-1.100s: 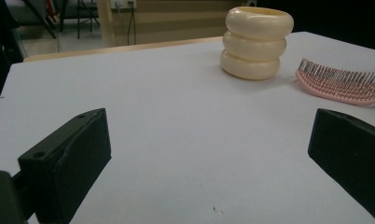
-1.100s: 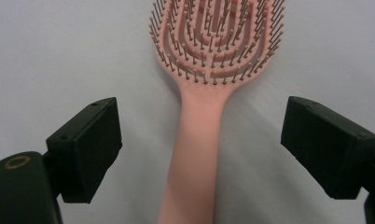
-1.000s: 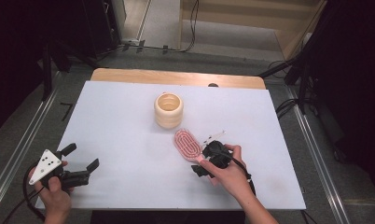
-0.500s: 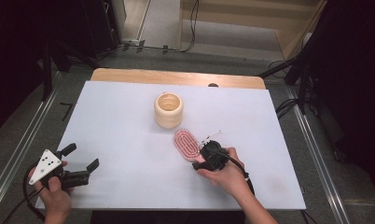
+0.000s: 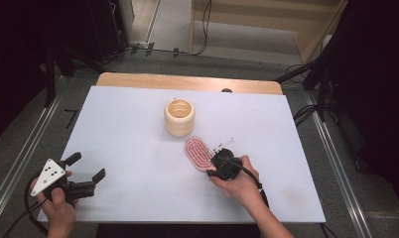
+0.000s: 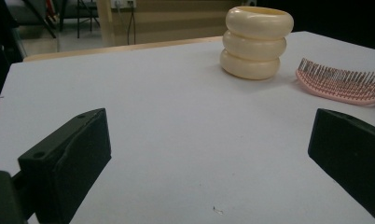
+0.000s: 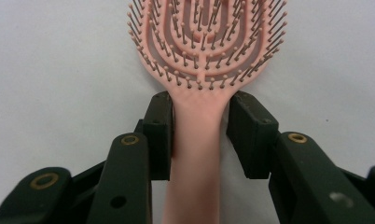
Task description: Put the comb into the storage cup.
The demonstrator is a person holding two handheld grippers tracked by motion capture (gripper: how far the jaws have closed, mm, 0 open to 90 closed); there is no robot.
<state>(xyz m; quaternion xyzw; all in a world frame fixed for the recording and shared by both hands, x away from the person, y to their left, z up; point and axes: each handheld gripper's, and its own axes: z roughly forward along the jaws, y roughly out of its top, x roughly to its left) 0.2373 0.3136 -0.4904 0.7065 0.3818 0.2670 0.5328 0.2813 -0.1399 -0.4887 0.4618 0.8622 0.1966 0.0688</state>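
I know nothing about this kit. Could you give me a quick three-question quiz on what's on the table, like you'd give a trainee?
1. What sits between the jaws of the right hand-held gripper?
A. a cup
B. the handle of the pink hairbrush
C. nothing
2. True or false: the cream ringed cup lies tipped on its side.
3. Is the left hand-held gripper open or shut?

Key
1. B. Its jaws have just been closing on the handle.
2. False. It stands upright.
3. Open, with nothing between its jaws.
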